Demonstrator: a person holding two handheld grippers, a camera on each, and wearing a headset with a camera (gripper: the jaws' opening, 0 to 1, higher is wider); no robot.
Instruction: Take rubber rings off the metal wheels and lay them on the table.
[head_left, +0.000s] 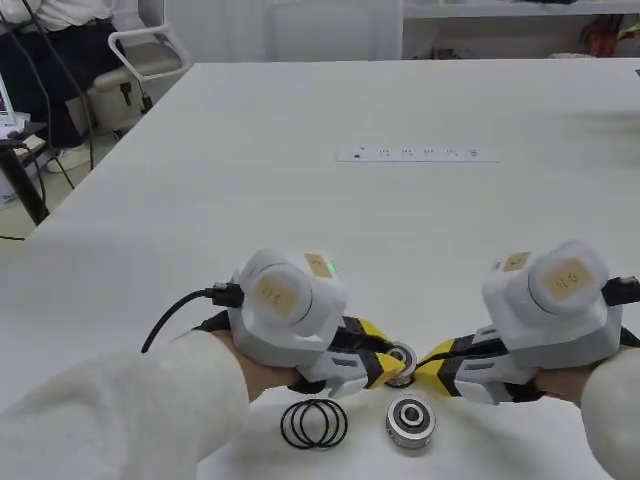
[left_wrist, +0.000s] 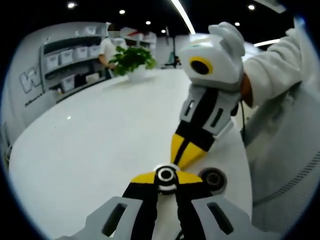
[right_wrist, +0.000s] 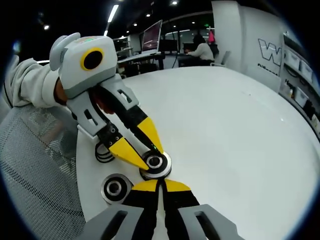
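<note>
A few black rings (head_left: 314, 423) lie overlapping on the desk (head_left: 300, 200), close to my left sleeve. Just right of them and a little farther from me, my left hand-held gripper (head_left: 383, 367) is closed on a wheel (head_left: 402, 362), with its yellow tips pressed against opposite sides of the rim. A second wheel (head_left: 410, 420) lies flat on the desk nearer to me, beside the rings and clear of both grippers. My right hand-held gripper (head_left: 428, 362) reaches in from the right. Its jaws are drawn together to a thin slit, and their tips meet the edge of the held wheel. I cannot tell whether they pinch anything there.
</note>
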